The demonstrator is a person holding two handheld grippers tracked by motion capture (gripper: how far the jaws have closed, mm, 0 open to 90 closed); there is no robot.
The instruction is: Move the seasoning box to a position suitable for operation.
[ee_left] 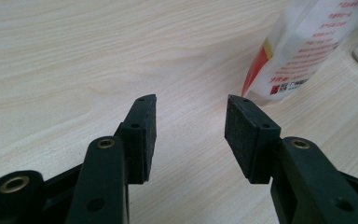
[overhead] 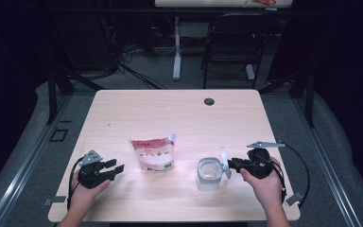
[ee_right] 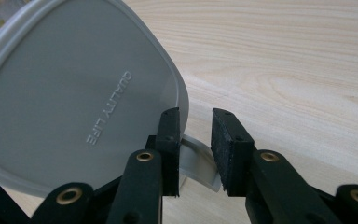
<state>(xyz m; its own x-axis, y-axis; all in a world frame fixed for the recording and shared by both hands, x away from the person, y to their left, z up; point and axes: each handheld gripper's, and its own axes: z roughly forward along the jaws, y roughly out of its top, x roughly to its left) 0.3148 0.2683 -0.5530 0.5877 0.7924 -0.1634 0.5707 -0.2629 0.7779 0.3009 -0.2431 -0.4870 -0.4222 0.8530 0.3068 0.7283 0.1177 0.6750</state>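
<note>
From where I'm sitting the trickiest bit is the grip itself: in the right gripper view the grey rounded plastic lid (ee_right: 74, 98) with raised "QUALITY LIFE" lettering blocks most of the left side, its top and left edges run out of frame, and its tab (ee_right: 196, 161) sits down between the jaws of my right gripper (ee_right: 196, 116), but I honestly can't tell if the pads are pressing on it or just flanking it. The clear plastic container (overhead: 209, 174) is just left of that gripper in the high view, near the front edge of the light wooden table (overhead: 170, 113), and the lid stands up on edge at its right rim, flat face toward the gripper camera. My left gripper (ee_left: 190, 105) hovers with jaws apart and nothing between them, well left of the white and red stand-up pouch (overhead: 153, 153), whose print is too small to read and whose spout points to the far right.
</note>
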